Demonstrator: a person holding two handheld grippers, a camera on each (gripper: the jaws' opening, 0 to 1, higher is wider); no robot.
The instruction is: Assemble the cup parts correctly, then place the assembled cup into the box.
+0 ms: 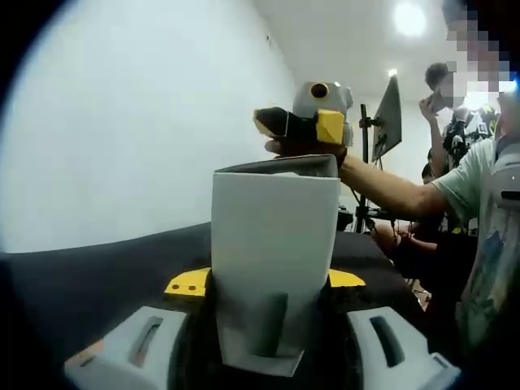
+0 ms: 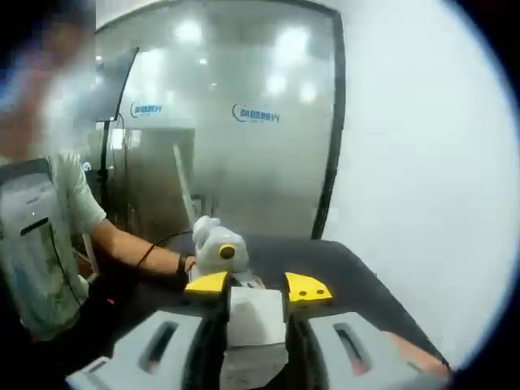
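Left gripper (image 1: 268, 280) clamped on upright white cup (image 1: 272, 244), right gripper (image 2: 257, 286) clamped on white cup part (image 2: 255, 321), both raised above dark table (image 1: 97, 276)

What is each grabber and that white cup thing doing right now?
white cup: upright, open rim on top, held between the left gripper's jaws.
left gripper: shut on the white cup, above the black table.
right gripper: shut on a white cup part; it is also raised beyond the cup's rim in the left gripper view.
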